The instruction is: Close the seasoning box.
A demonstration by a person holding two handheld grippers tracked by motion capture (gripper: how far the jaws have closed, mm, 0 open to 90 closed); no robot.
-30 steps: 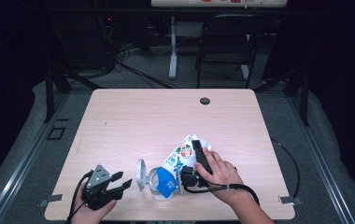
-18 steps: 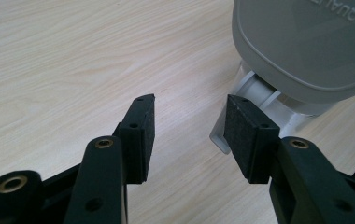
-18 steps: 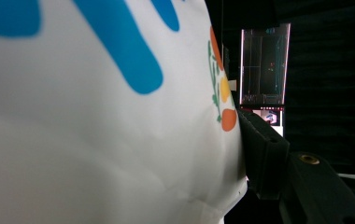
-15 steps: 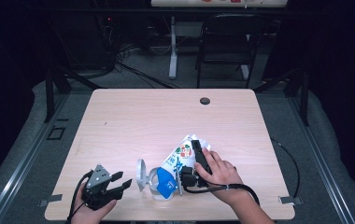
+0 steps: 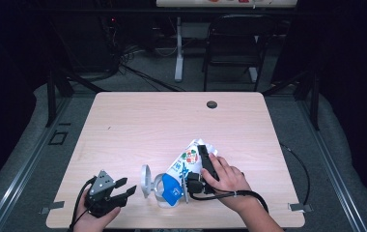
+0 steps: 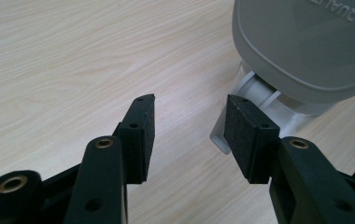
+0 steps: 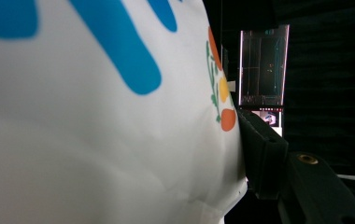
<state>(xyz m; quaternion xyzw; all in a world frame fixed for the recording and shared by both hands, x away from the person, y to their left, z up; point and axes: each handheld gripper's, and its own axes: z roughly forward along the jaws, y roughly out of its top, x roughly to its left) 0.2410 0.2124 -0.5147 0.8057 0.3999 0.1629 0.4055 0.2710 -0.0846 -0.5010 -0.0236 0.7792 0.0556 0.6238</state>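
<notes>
- Pale wood-grain desk (image 5: 138, 125), rounded corners, w/ small dark round grommet hole (image 5: 212, 104) near far edge.
- Grey carpeted floor (image 5: 331, 159) round it; metal floor rails (image 5: 22, 169) along both sides.
- Black folding chair (image 5: 232, 48) behind desk, beside white post stand (image 5: 178, 53).
- Tangled black cables (image 5: 123, 63) on floor at back left.
- Room dark; light falls mostly on desk.

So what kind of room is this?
Probably a lab or studio set up for recording. A bare wooden table stands among black curtains, with cables on the floor behind it and a folding chair pushed back.
</notes>
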